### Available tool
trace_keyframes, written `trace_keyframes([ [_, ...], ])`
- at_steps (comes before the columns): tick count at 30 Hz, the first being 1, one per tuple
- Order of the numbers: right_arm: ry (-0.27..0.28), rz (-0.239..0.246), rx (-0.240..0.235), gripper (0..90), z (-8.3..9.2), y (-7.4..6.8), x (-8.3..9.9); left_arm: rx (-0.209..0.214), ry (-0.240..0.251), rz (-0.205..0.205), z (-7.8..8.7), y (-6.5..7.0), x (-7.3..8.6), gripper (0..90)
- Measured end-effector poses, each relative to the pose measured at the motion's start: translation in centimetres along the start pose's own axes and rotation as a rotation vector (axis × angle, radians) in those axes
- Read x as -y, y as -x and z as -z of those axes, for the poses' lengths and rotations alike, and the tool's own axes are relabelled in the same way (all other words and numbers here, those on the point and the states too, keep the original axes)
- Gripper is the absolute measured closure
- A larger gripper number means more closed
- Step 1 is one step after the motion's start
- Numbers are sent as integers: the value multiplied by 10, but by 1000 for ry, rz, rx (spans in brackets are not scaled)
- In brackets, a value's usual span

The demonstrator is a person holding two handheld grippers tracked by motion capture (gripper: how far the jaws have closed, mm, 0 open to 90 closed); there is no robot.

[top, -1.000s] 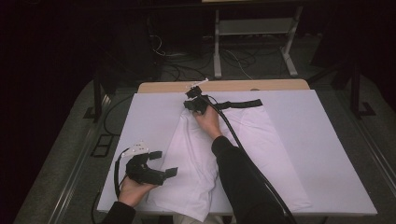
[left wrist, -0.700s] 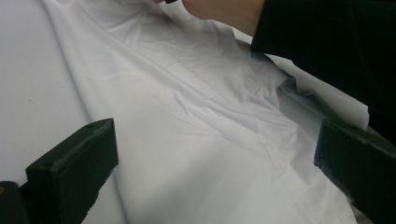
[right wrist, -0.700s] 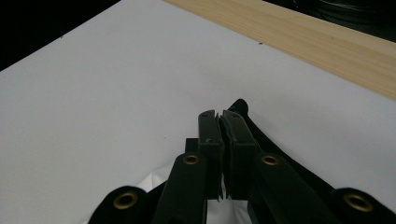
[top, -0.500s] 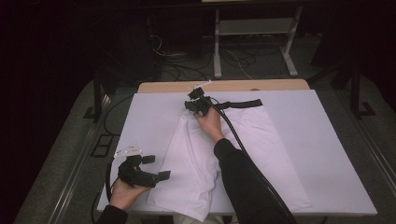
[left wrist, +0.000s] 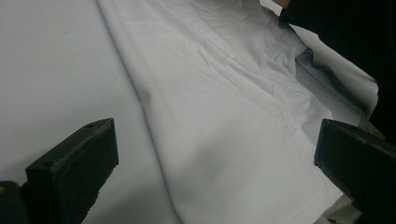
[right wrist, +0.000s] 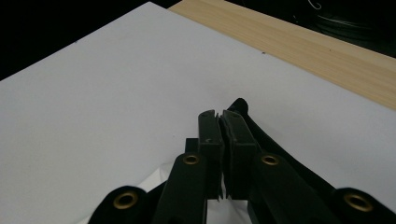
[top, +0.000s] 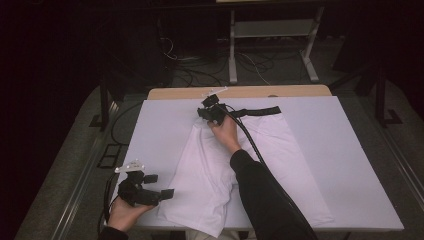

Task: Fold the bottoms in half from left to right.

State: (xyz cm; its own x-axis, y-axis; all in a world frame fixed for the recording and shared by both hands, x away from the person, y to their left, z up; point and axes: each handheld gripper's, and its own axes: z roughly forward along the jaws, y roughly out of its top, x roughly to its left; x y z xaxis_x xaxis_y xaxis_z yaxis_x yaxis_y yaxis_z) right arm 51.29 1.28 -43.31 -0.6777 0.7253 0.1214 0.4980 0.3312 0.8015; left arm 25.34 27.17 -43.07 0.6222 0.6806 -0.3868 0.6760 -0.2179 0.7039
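Observation:
A white garment (top: 210, 172) with a black waistband (top: 260, 111) lies flat on the white table cover (top: 350, 150), its hem hanging a little over the near edge. My right gripper (top: 206, 111) is at the waistband's left end, jaws pressed together. In the right gripper view the gripper (right wrist: 219, 122) is shut with the black waistband (right wrist: 241, 106) at its tips. My left gripper (top: 159, 186) sits near the table's front left, beside the garment's left edge. Its jaws stand wide apart (left wrist: 215, 140) over the white cloth (left wrist: 224, 107), holding nothing.
A bare strip of wooden tabletop (top: 240, 92) runs along the far edge. Behind the table a metal stand (top: 270, 45) and loose cables lie on the floor. The right gripper's cable (top: 250, 142) trails over the garment along the dark sleeve.
My left gripper has drifted slightly left and toward the near edge, staying open. The right gripper has held still at the waistband.

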Motion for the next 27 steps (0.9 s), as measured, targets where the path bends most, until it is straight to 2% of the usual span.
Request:
trace_keyframes([
  [4,5,-5,1,860,1,0,1,-5,-19,13,4,-1,4,0],
  [8,9,-10,0,860,3,1,2,8,-24,29,8,0,8,0],
  [10,10,-7,1,860,4,2,2,11,-47,24,10,1,13,0],
  [21,19,-10,0,860,6,3,4,23,-108,23,12,5,21,0],
  [27,16,-10,-1,860,5,2,5,9,-178,-1,8,9,27,0],
])
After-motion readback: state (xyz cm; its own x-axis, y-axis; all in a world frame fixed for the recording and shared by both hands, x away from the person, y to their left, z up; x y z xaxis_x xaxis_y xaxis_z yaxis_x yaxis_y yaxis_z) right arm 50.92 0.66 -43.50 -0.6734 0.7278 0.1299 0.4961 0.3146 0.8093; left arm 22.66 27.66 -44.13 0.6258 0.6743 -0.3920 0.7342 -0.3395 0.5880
